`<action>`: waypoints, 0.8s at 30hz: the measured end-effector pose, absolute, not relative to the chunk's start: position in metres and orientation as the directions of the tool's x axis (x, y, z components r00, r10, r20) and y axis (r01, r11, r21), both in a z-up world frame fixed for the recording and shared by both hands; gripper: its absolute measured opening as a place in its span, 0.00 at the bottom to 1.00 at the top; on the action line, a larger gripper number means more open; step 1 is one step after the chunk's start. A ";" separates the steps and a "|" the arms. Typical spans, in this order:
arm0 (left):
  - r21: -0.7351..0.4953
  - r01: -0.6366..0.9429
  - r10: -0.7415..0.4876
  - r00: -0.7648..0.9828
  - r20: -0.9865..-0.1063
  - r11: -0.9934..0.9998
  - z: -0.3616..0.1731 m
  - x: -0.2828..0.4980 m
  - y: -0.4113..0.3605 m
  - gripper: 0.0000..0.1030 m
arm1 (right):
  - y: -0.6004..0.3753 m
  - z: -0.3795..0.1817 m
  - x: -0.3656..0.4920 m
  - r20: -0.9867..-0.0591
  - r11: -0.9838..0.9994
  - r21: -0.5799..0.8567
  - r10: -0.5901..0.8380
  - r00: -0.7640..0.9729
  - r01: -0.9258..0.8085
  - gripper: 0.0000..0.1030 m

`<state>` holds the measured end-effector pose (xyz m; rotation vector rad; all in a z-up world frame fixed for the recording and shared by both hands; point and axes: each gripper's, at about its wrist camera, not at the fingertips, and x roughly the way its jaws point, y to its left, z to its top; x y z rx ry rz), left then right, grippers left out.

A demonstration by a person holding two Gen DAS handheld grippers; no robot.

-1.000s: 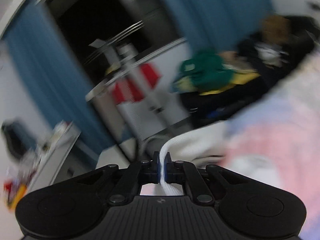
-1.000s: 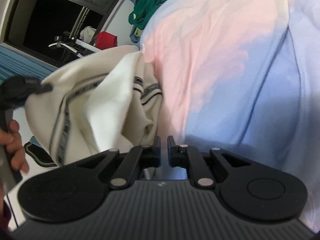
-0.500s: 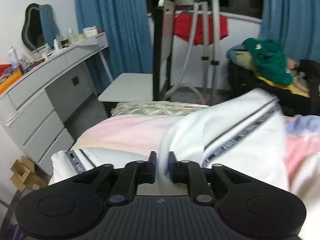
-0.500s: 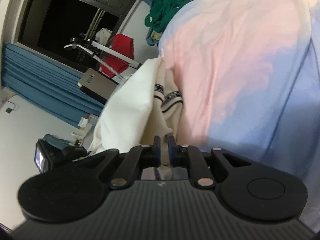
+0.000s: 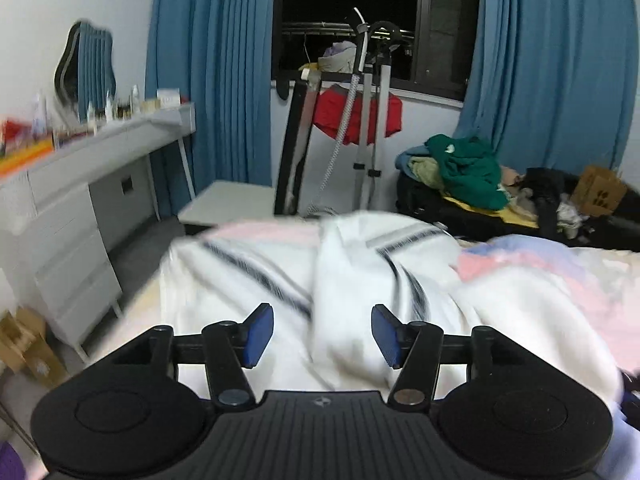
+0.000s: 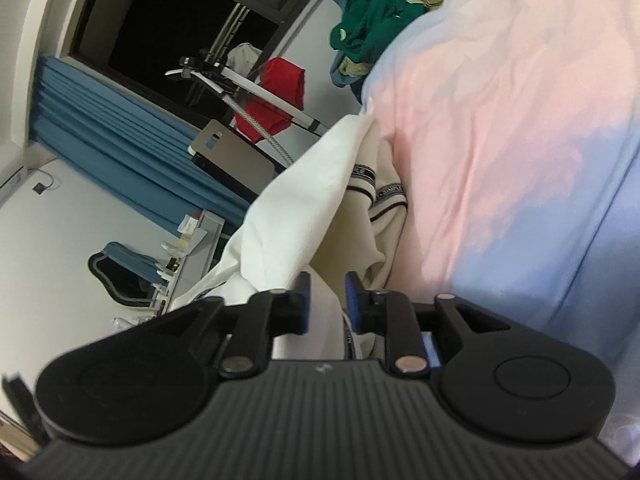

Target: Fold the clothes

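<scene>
Bedroom at night: dark window (image 5: 352, 20), blue curtains (image 5: 212, 68) either side, grey bench (image 5: 92, 140) with bottles and a mirror (image 5: 86, 68) along the left wall. Clothes rack (image 5: 372, 120) under the window with a red garment (image 5: 356, 118) hung on it. Green clothing pile (image 5: 468, 170) on a dark suitcase at the right, cardboard box (image 5: 598, 192) beyond.

Bed (image 6: 500, 140) covered in a pink and blue sheet. White garment (image 5: 320, 276) with dark striped trim lying crumpled on the bed near its edge, blurred in the left view.

Left tool (image 5: 322, 334) low over the garment, jaws opening, blue pads well apart, cloth below and between them but not pinched.

Right tool (image 6: 328, 300) tilted, view rolled sideways. Jaws opening, narrow gap only. White garment fold (image 6: 304, 216) rising out from between the pads, striped cuff (image 6: 384, 192) just beside the pink sheet. Cloth inside the gap, pads no longer pressing it as far as visible.
</scene>
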<state>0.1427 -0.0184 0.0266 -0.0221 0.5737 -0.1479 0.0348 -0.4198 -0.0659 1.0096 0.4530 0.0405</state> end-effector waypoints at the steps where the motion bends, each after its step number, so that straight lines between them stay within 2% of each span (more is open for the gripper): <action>1: -0.090 0.139 -0.166 0.821 -0.546 0.986 0.020 0.126 -0.018 0.58 | -0.420 -0.064 0.033 -0.346 0.545 0.821 0.238 0.908 0.170 0.28; 3: -0.124 0.153 -0.196 0.799 -0.568 0.980 0.009 0.101 -0.018 0.58 | -0.420 -0.061 0.030 -0.342 0.558 0.814 0.235 0.910 0.162 0.30; 5: -0.122 0.174 -0.212 0.780 -0.589 0.977 0.000 0.090 -0.020 0.58 | -0.420 -0.060 0.025 -0.347 0.569 0.805 0.220 0.911 0.169 0.37; 7: -0.123 0.192 -0.227 0.771 -0.595 0.974 -0.004 0.087 -0.019 0.58 | -0.422 -0.063 0.018 -0.365 0.567 0.800 0.200 0.909 0.196 0.53; 9: -0.140 0.202 -0.245 0.766 -0.595 0.969 -0.008 0.088 -0.014 0.58 | -0.426 -0.067 0.014 -0.368 0.539 0.814 0.186 0.911 0.218 0.58; 13: -0.179 0.192 -0.261 0.774 -0.576 0.965 -0.020 0.088 -0.001 0.59 | -0.438 -0.073 0.022 -0.325 0.444 0.870 0.194 0.926 0.212 0.59; 18: -0.193 0.175 -0.259 0.735 -0.626 0.965 -0.037 0.117 0.010 0.59 | -0.472 -0.081 0.072 -0.253 0.276 0.945 0.271 0.929 0.176 0.60; 24: -0.195 0.184 -0.266 0.729 -0.630 0.964 -0.042 0.131 0.011 0.59 | -0.474 -0.065 0.179 -0.387 0.461 0.857 0.282 0.878 0.230 0.59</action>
